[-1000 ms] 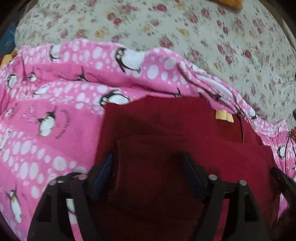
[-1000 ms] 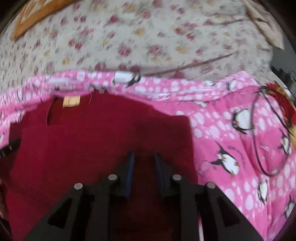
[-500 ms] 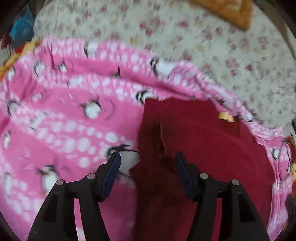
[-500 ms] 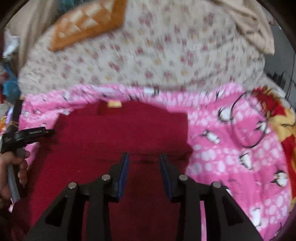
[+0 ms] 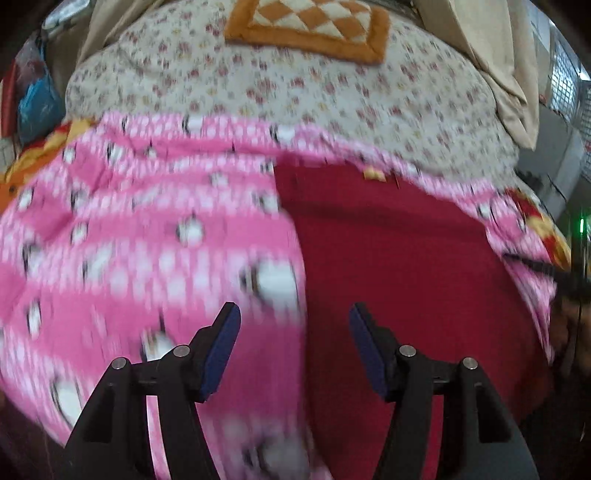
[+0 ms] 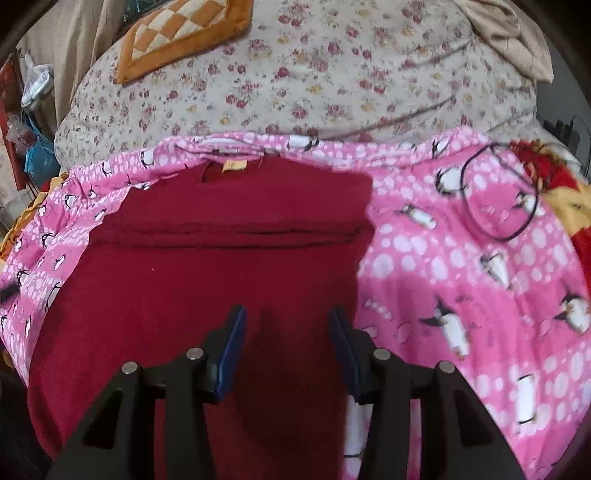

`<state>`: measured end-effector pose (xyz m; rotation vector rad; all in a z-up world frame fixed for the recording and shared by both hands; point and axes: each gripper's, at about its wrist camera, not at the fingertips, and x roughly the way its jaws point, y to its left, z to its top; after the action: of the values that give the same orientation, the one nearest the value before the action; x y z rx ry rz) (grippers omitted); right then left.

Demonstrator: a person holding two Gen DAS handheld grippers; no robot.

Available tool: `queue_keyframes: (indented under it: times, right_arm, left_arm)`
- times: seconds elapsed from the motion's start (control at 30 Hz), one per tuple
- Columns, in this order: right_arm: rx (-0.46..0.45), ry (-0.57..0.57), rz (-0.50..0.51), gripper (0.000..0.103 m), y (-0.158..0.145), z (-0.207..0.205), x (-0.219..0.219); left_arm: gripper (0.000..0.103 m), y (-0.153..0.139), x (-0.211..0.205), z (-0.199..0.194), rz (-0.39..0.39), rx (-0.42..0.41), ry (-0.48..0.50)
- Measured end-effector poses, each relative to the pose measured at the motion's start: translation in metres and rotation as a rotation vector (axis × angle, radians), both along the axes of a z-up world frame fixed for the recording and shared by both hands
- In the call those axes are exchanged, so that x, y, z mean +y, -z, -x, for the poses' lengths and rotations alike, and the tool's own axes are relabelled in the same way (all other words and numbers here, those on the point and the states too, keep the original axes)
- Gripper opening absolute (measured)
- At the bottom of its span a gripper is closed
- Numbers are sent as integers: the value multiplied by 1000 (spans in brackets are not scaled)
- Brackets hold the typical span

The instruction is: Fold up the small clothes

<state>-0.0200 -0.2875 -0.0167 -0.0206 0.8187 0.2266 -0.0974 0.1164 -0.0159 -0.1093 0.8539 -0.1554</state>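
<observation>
A dark red garment (image 6: pixel 207 280) with a yellow neck label (image 6: pixel 235 165) lies flat on a pink penguin blanket (image 6: pixel 461 258), its sleeves folded across the chest. It also shows in the left wrist view (image 5: pixel 399 280), blurred. My left gripper (image 5: pixel 293 334) is open and empty, raised over the garment's left edge. My right gripper (image 6: pixel 287 339) is open and empty, above the garment's lower right part.
A floral bedspread (image 6: pixel 332 74) lies beyond the blanket, with an orange checked cushion (image 6: pixel 177 33) on it. A black cord loop (image 6: pixel 498 195) lies on the blanket at right. Beige cloth (image 5: pixel 509 74) hangs at the far right. Clutter stands at the left edge.
Both grippers have drawn back and risen from the garment. The right gripper opened wider. The left gripper let the red cloth go and it now lies flat.
</observation>
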Motion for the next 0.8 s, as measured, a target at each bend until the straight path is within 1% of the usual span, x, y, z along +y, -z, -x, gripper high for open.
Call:
queue_keyframes:
  times: [0.1, 0.17, 0.23, 0.33, 0.37, 0.43, 0.47, 0.5, 0.53, 0.57, 0.6, 0.67, 0.7, 0.8]
  right_arm:
    - [-52, -36, -26, 49, -10, 23, -4]
    - [-84, -56, -42, 49, -13, 40, -7]
    - [-119, -94, -36, 49, -15, 64, -10]
    - [-150, -117, -1, 49, -9, 98, -18]
    - [-148, -114, -12, 49, -4, 110, -24]
    - [-114, -91, -37, 49, 5, 128, -35]
    - [-81, -65, -52, 49, 12, 140, -42]
    - [-51, -43, -72, 49, 16, 152, -50]
    - [-29, -26, -92, 49, 20, 164, -56]
    - [-15, -15, -110, 49, 22, 172, -60]
    - [2, -3, -134, 51, 25, 182, -66]
    - [26, 17, -164, 55, 29, 195, -69]
    - [46, 20, -178, 58, 32, 199, -70]
    - [71, 32, -193, 59, 40, 201, -70]
  left_arm:
    - [43, 20, -8, 34, 23, 69, 6]
    - [43, 33, -13, 48, 92, 115, 31]
    - [43, 44, -16, 56, 123, 148, 20]
    - [43, 52, -18, 62, 129, 144, -6]
    - [43, 51, -18, 61, 136, 146, -5]
    - [43, 51, -16, 61, 168, 149, -4]
    - [38, 52, -15, 63, 202, 155, 8]
    - [31, 52, -16, 65, 217, 155, 16]
    - [28, 52, -16, 65, 221, 150, 20]
    - [19, 51, -17, 67, 227, 143, 25]
    - [7, 50, -17, 68, 251, 138, 35]
    - [0, 49, -17, 68, 264, 130, 42]
    - [0, 48, -19, 69, 258, 123, 46]
    - [0, 47, -23, 71, 237, 116, 65]
